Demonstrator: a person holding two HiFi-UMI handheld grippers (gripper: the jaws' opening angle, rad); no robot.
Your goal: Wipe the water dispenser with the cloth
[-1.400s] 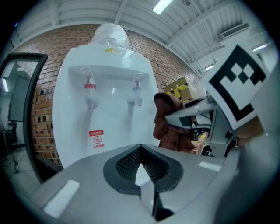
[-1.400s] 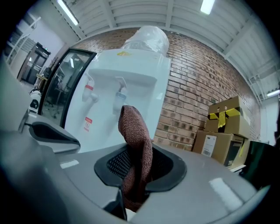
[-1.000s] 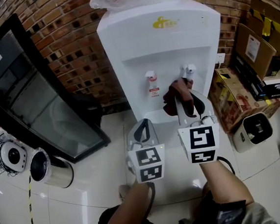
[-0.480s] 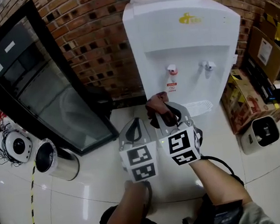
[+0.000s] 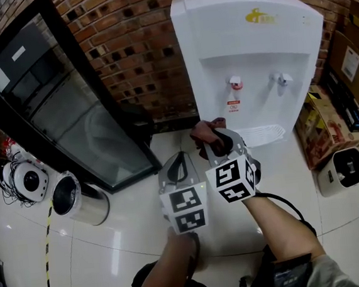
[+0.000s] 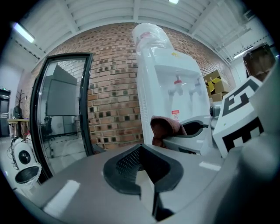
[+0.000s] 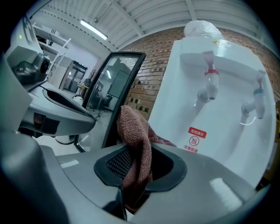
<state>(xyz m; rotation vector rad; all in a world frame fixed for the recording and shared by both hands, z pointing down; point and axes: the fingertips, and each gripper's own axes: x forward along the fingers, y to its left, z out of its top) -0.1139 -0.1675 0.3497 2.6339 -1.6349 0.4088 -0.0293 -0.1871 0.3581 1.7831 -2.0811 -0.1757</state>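
Note:
The white water dispenser [image 5: 250,57] stands against the brick wall, with a red tap [image 5: 235,82] and a blue tap [image 5: 279,79] in its recess. My right gripper [image 5: 216,141] is shut on a reddish-brown cloth [image 5: 205,133], held low in front of the dispenser's left side and clear of it. In the right gripper view the cloth [image 7: 136,133] hangs folded between the jaws of that gripper [image 7: 139,162], and the dispenser [image 7: 227,109] is just ahead. My left gripper [image 5: 179,163] sits beside it on the left, shut and empty [image 6: 142,151]. The cloth [image 6: 164,127] also shows there.
A black-framed glass-door cabinet [image 5: 55,101] leans at the left. A steel bin [image 5: 78,203] and a white device with cables [image 5: 25,183] are on the glossy floor. Cardboard boxes [image 5: 349,66] and a white appliance [image 5: 346,168] crowd the right. The drip tray [image 5: 261,135] juts out.
My right gripper has come down and to the left with the cloth, away from the blue tap. The left gripper has drawn back too, and the dispenser now sits further right in view.

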